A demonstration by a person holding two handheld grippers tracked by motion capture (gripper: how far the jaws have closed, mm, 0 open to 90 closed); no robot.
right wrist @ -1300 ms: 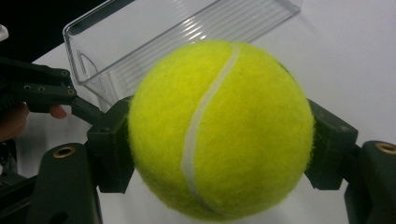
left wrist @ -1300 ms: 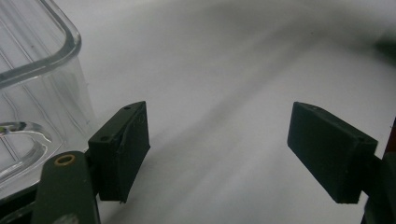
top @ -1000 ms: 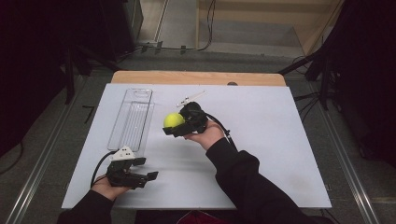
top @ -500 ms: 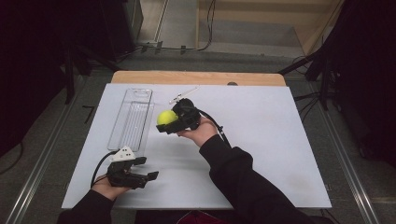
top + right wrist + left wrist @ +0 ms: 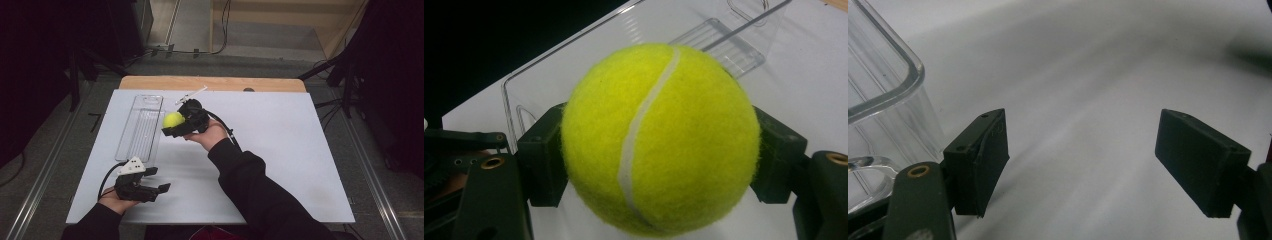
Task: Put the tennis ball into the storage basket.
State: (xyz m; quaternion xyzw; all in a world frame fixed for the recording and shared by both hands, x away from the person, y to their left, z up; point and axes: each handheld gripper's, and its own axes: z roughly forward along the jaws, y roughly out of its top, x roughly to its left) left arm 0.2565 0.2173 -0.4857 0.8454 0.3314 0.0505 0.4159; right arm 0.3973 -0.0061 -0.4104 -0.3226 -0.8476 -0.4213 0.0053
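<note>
A yellow tennis ball (image 5: 173, 119) (image 5: 659, 140) is clamped between the jaws of my right gripper (image 5: 172, 125) (image 5: 659, 165), which is shut on it and held above the table just right of a clear plastic tray (image 5: 141, 126). In the right gripper view the tray (image 5: 574, 65) lies right behind the ball. My left gripper (image 5: 161, 189) (image 5: 1083, 165) rests near the table's front left edge, open with nothing between its pads. The tray's near corner (image 5: 883, 85) stands at the left of the left gripper view.
The white table top (image 5: 280, 145) carries the long clear tray at its left. A wooden strip (image 5: 210, 83) runs along the far edge. Dark stands and cables surround the table on the floor.
My right gripper has carried the ball leftward and a little up, closer to the tray. The left gripper has stayed where it was.
</note>
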